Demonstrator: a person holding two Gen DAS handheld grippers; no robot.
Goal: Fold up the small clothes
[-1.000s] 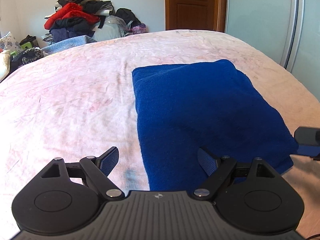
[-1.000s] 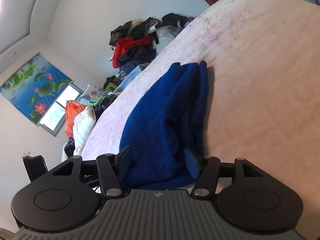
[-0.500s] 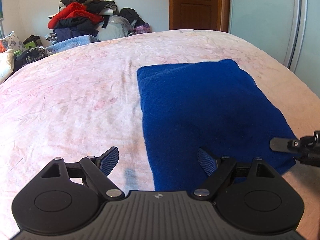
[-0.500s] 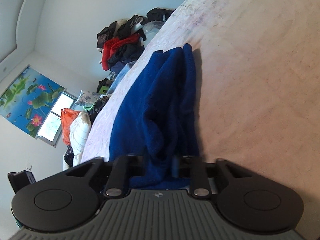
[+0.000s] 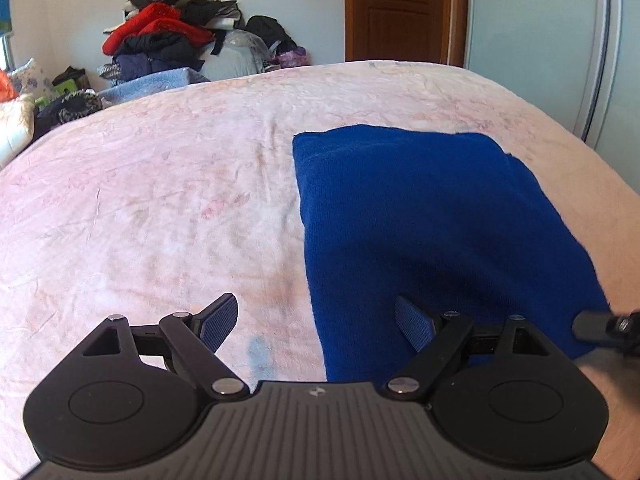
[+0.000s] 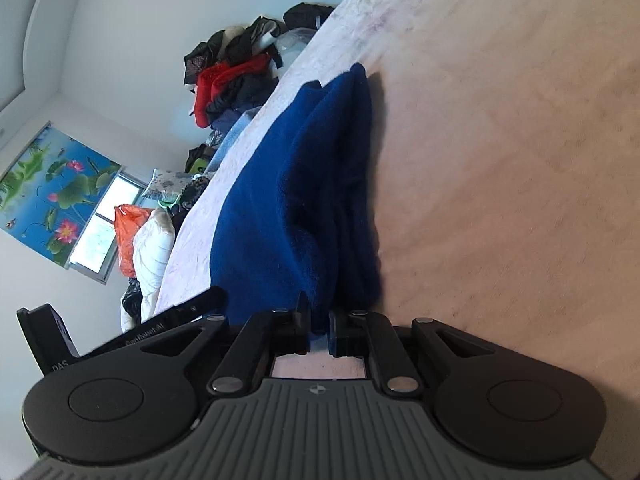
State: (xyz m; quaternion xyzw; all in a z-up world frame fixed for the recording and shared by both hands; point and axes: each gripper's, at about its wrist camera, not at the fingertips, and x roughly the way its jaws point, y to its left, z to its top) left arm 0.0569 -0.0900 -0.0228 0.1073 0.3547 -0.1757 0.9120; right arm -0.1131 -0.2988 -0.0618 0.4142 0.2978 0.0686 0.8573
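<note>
Pink-patterned bedspread [image 5: 160, 200] fills both views, w/ a heap of clothes [image 5: 168, 36] stacked by the far wall, well apart from the work. 1 blue garment [image 5: 420, 220] is laid flat on the bed, already folded into a rough rectangle; its long axis runs away from the left wrist cam, near edge to far edge.

Left gripper [image 5: 316, 320] is held w/ jaws spread wide and nothing between them. It hovers at the garment's near-left corner: the left finger is over bare bedspread, the right finger over blue cloth, so the garment's left edge passes btwn the 2 fingers. No contact w/ the cloth can be confirmed.

Right gripper [image 6: 318, 330] is clamped on the garment's near-right corner; a pinched ridge of cloth is seen rising from the jaws in the right wrist view, layers bunched beside it. In the left view its fingertip is seen at the right edge.

Judgement: the next fold probably turns on the left gripper closing on that near-left corner, since it is the nearer tool there.

No containers are seen in play.
</note>
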